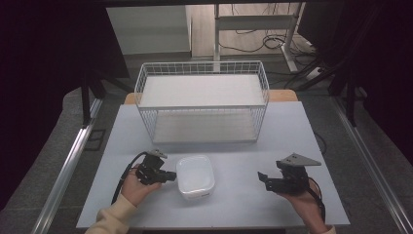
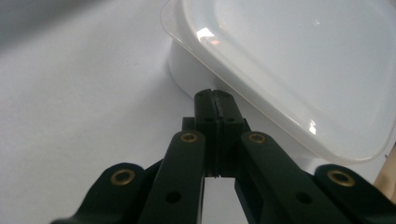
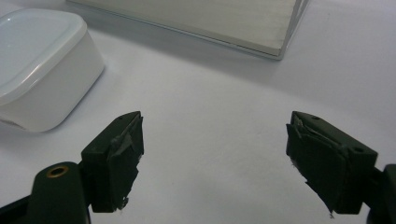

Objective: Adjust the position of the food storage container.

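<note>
- Low in the middle of the high view sits a white lidded container (image 1: 195,177), a rounded square tub resting flat on the pale table (image 1: 287,131).
- The left gripper (image 1: 171,176) is at the lower left, its tips right at the tub's left edge. In the left gripper view the jaws are pressed together with no gap, nothing between them, and their tips (image 2: 215,100) sit just under the overhanging lid rim of the container (image 2: 299,70); whether they actually touch the wall I cannot tell.
- The right gripper (image 1: 265,180) is at the lower right, well apart from the tub, pointing toward it. In the right gripper view its jaws stand wide with bare table between them (image 3: 215,154), and the container (image 3: 42,70) shows at the upper left.
- A white wire basket shelf (image 1: 202,102) stands at the far middle of the table, with two flat tiers; its lower board edge (image 3: 210,21) runs across the top of the right gripper view.
</note>
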Tool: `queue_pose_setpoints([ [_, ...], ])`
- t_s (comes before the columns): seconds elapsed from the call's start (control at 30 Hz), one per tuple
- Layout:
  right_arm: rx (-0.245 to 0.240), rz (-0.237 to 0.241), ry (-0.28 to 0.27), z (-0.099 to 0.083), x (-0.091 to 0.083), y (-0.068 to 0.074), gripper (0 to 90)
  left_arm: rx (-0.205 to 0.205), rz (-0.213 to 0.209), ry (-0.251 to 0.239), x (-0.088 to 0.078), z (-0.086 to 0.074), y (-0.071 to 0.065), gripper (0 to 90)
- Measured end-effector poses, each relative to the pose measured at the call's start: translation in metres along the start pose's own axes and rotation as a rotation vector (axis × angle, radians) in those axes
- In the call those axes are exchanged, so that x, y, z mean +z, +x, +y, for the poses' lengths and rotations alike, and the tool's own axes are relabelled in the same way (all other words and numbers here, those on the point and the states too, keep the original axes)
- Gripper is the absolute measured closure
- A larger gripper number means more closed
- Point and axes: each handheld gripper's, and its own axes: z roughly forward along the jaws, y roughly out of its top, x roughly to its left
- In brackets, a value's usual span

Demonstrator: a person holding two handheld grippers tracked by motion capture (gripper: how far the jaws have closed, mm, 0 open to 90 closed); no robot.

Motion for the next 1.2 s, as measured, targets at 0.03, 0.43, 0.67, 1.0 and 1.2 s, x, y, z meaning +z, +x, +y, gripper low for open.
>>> queue_pose_setpoints([
  [0.03,0.001,0.0,0.0,0.0,0.0,0.0,18.4,0.0,0.002,-0.001,0.001,0.001,-0.001,89.9],
  [0.43,-0.009,0.006,0.003,0.0,0.0,0.003,18.7,-0.008,0.004,-0.036,0.01,0.012,-0.001,89.8],
  [0.67,-0.001,0.023,-0.008,0.004,-0.003,0.008,18.7,0.001,0.031,-0.085,-0.009,0.005,-0.002,89.2],
  [1.0,0.032,0.11,-0.046,0.015,0.001,0.023,17.1,-0.039,0.056,-0.24,-0.048,0.002,-0.012,46.7],
  [1.2,0.058,0.154,-0.062,0.036,0.008,0.035,17.3,-0.031,0.041,-0.275,-0.055,0.003,-0.021,34.6],
])
